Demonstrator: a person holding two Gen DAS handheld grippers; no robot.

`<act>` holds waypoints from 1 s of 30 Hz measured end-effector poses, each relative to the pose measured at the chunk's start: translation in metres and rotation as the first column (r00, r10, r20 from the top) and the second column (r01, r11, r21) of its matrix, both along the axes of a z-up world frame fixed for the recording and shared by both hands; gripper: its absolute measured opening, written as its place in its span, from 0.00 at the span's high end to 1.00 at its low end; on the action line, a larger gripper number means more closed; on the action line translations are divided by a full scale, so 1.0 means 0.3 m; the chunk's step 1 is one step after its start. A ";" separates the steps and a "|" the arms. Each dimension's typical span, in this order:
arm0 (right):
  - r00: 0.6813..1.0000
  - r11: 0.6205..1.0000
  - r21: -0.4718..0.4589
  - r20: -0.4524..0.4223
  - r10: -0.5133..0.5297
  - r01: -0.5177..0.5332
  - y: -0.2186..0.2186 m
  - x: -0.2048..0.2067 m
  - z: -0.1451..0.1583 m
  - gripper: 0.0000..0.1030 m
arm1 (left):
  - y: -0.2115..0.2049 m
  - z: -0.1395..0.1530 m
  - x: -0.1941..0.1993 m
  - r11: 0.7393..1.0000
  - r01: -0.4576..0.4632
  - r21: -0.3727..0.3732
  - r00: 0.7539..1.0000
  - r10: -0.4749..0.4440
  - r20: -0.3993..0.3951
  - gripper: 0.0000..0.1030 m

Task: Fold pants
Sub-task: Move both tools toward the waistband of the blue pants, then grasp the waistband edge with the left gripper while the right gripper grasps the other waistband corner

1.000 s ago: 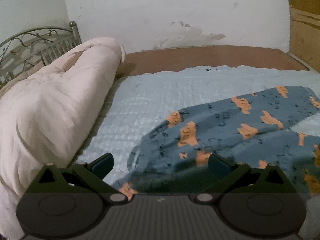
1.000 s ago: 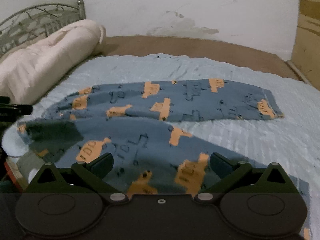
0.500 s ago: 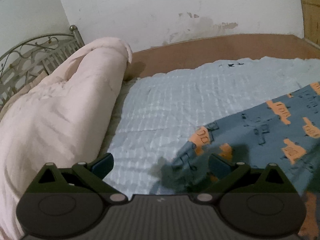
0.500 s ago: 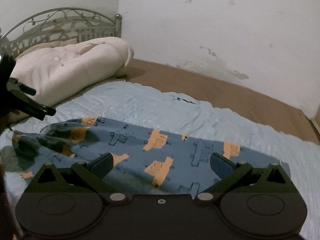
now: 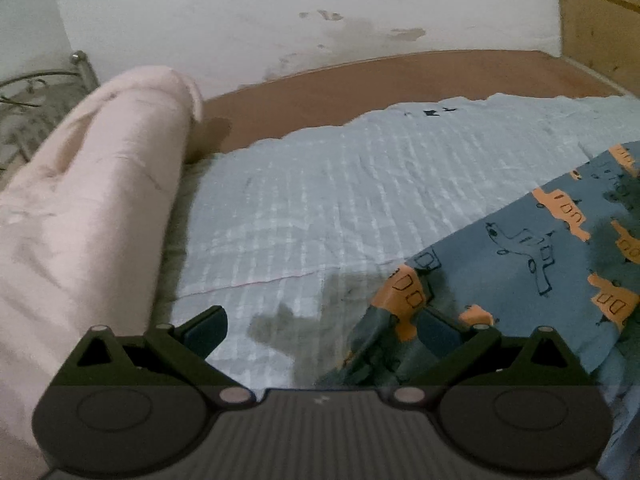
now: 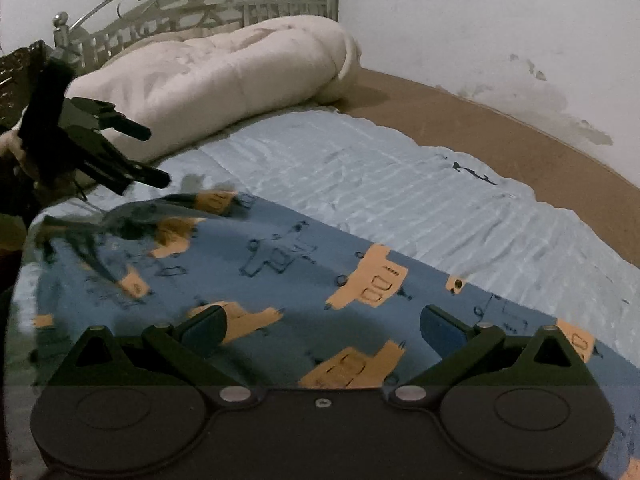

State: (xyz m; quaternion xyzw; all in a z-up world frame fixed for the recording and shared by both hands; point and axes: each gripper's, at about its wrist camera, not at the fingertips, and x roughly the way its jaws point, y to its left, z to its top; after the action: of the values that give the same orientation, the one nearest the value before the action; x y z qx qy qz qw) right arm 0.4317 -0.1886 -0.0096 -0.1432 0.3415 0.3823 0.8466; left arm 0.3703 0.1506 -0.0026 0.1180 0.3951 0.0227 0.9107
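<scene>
Where bunched, blue truck-print pants (image 6: 280, 264), rumpled

Home bedrm, bed w/ metal headboard (image 6: 208, 12), rolled duvet (image 6: 224, 76), scuffed wall (image 5: 300, 20)

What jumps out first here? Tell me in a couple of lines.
The blue cotton pants with orange vehicle prints lie spread over the pale blue quilted bedsheet, filling the foreground. A rolled pinkish-white comforter lies along the ornate metal headboard. The open left tongs hover over the pants' bunched end, while the right tongs gape above the fabric.
</scene>
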 end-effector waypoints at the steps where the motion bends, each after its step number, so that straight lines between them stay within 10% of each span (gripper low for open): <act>1: 1.000 1.000 -0.011 0.007 -0.001 0.001 0.006 0.023 -0.011 0.01 | 0.017 -0.006 0.011 1.000 0.011 -0.006 1.000 -0.012 -0.008 0.00; 10: 0.999 0.995 -0.081 0.014 -0.049 0.050 0.062 0.301 -0.100 0.09 | 0.164 -0.058 0.134 0.982 0.140 -0.127 0.989 -0.144 -0.024 0.01; 20: 0.998 0.998 -0.060 -0.057 0.001 -0.004 0.043 0.384 -0.163 0.23 | 0.131 -0.081 0.238 0.867 0.331 -0.373 0.939 -0.341 0.042 0.01; 30: 0.992 0.996 -0.055 -0.107 0.070 -0.076 0.035 0.435 -0.188 0.24 | 0.098 -0.151 0.340 0.811 0.372 -0.452 0.883 -0.459 -0.095 0.33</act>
State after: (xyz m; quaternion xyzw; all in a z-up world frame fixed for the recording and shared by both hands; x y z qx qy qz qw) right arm 0.5621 -0.1783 -0.0660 -0.1600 0.3910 0.4099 0.8084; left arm 0.4722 0.1800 -0.0480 0.0043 0.4443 -0.2755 0.8525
